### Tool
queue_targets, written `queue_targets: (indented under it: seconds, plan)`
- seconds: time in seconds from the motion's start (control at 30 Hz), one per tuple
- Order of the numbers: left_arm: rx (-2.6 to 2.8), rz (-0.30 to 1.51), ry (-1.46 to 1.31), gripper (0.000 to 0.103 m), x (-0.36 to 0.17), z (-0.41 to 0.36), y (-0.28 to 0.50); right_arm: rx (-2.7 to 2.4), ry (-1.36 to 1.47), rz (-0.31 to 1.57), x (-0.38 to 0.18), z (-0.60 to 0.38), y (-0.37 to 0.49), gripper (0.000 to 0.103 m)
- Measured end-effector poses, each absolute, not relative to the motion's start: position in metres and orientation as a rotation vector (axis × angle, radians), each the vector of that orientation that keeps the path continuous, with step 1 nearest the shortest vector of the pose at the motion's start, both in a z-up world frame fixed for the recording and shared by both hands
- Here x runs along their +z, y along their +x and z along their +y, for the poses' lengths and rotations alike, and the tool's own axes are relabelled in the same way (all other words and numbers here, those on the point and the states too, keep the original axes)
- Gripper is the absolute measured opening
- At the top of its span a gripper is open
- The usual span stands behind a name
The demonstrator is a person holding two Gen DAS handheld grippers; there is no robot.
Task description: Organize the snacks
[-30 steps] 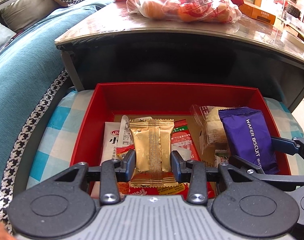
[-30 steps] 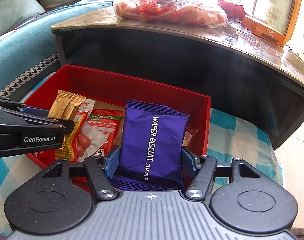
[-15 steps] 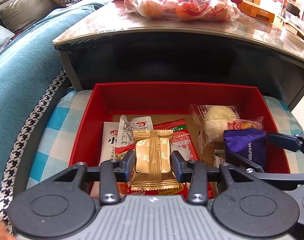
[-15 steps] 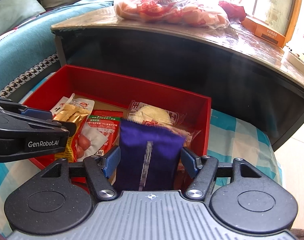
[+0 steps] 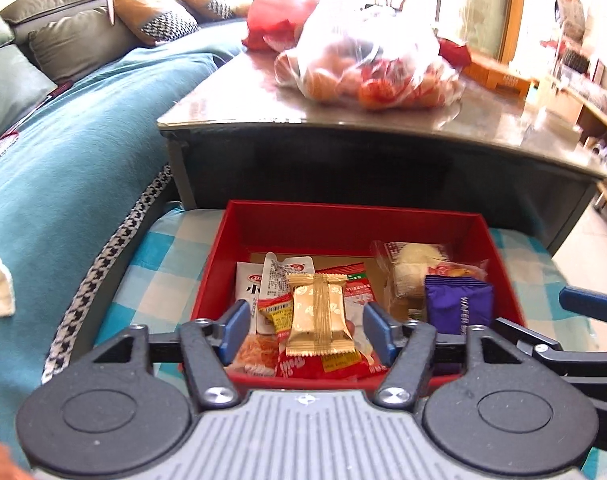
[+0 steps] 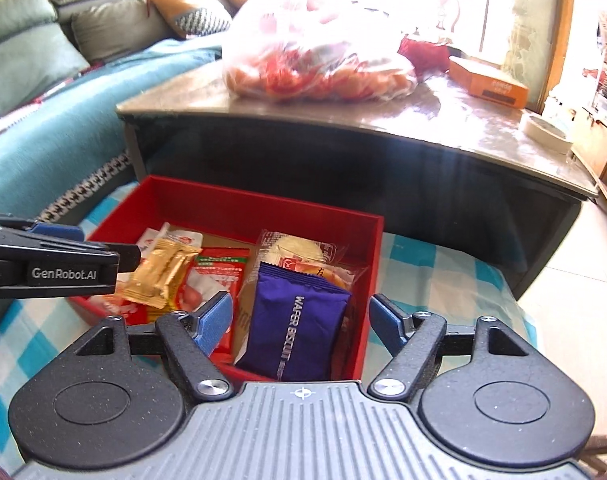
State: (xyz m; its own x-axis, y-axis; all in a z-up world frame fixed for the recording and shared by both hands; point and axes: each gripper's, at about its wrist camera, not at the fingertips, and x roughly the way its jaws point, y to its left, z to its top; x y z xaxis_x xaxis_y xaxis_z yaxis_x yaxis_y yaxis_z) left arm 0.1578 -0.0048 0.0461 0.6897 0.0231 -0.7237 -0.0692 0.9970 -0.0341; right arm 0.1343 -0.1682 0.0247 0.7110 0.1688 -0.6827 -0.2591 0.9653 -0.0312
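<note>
A red box sits on a blue checked cloth and holds several snack packets. A gold packet lies on the left pile. A purple wafer biscuit packet lies on the right side. My left gripper is open above the near edge, its pads apart from the gold packet. My right gripper is open, its pads wide of the purple packet. The left gripper also shows in the right wrist view.
A dark low table stands just behind the box, with a plastic bag of oranges and an orange carton on top. A teal sofa runs along the left. Tiled floor lies to the right.
Both grippers have opened and let go: the gold packet and the purple packet dropped into the box. Both grippers have pulled back and up.
</note>
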Motion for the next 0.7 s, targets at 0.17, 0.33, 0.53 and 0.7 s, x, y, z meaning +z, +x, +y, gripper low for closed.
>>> queue_targets:
  seconds: [0.17, 0.33, 0.53, 0.7]
  plan:
    - [0.044, 0.795, -0.058, 0.103, 0.05, -0.006, 0.124, 0.24, -0.083, 0.733, 0.032, -0.174, 0.101, 0.083]
    - [0.054, 0.774, -0.028, 0.103, 0.05, -0.011, 0.089, 0.229, -0.053, 0.744, 0.03, -0.179, 0.072, 0.083]
    - [0.11, 0.749, 0.012, 0.103, 0.048, -0.012, 0.056, 0.212, -0.017, 0.738, 0.03, -0.187, 0.042, 0.083]
    - [0.093, 0.776, -0.002, 0.103, 0.039, -0.014, 0.039, 0.204, 0.006, 0.741, 0.028, -0.191, 0.021, 0.085]
